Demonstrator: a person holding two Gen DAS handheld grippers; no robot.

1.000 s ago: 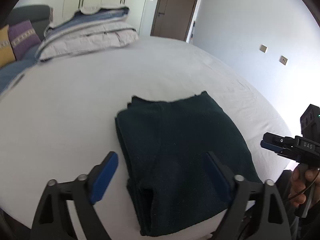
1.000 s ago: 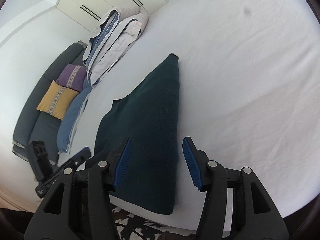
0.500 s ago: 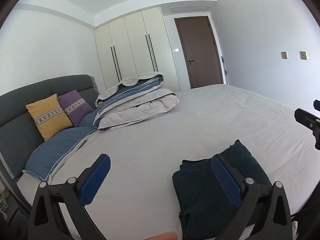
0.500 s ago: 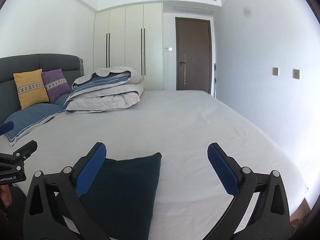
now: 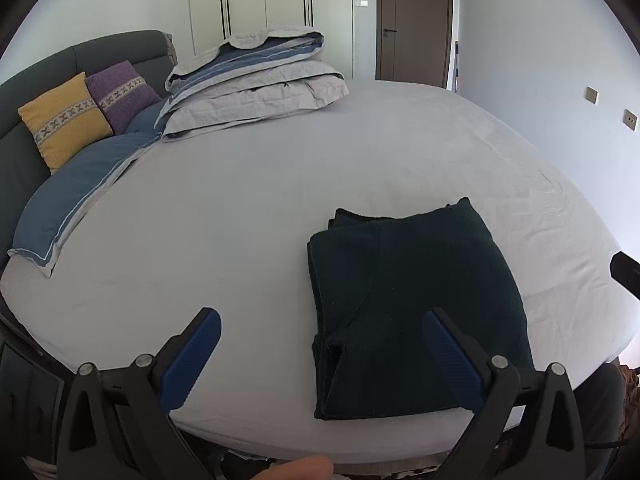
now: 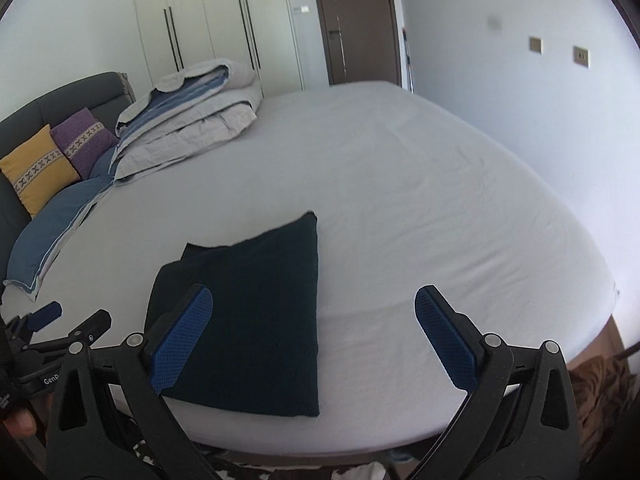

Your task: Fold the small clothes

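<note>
In the left wrist view, the left gripper (image 5: 318, 354) is hovering with jaws wide open and empty above the bed (image 5: 248, 216), where the dark green garment (image 5: 412, 304) is lying folded near the front edge; any tidying should probably press the layered left edges flat. In the right wrist view, the right gripper (image 6: 312, 336) is likewise gaping empty over the garment's corner, and only a partial "Gen" is reading on the other tool.

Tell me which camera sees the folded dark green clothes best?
The left wrist view. There the folded dark green garment shows nearly whole, with its stacked layers visible along the left edge. In the right wrist view the garment is partly hidden behind a blue finger pad, and its layers are harder to see.
</note>
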